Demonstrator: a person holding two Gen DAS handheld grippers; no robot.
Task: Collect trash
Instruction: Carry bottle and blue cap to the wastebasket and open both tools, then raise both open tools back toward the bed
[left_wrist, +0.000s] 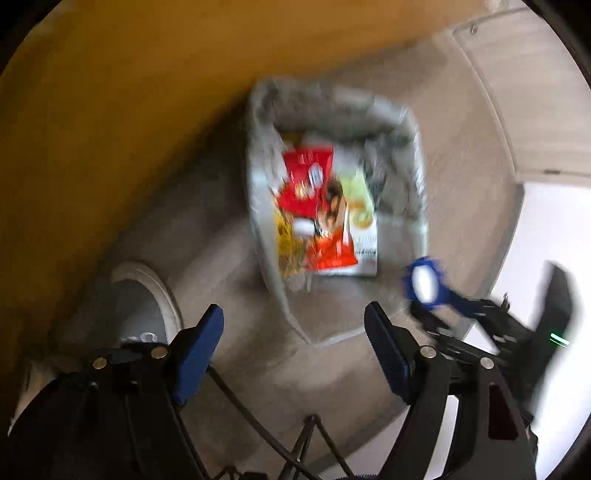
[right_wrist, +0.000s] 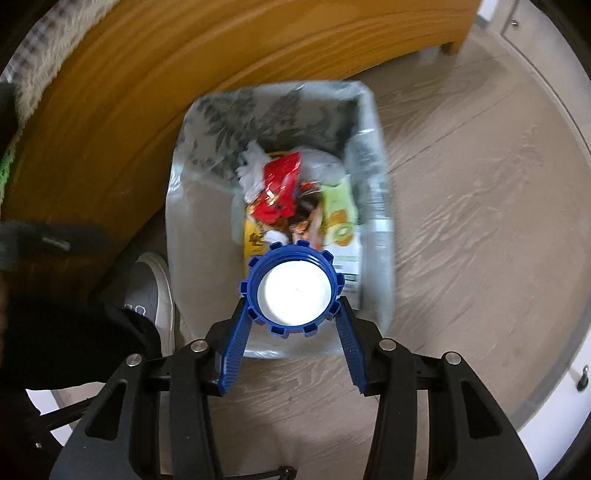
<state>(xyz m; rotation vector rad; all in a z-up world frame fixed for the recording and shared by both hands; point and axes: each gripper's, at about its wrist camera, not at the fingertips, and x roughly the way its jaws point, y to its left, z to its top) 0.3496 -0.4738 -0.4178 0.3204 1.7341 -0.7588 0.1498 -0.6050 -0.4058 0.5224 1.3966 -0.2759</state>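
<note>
One lined bin (right_wrist: 192, 206) on pale wood-grain floor (right_wrist: 461, 221), beside wooden furniture (right_wrist: 110, 110)

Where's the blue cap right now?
In the right wrist view, the blue cap is clamped in the right gripper, above the near edge of the lined trash bin.

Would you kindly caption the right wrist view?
Right gripper holds a blue cap above a lined trash bin of wrappers.
</note>
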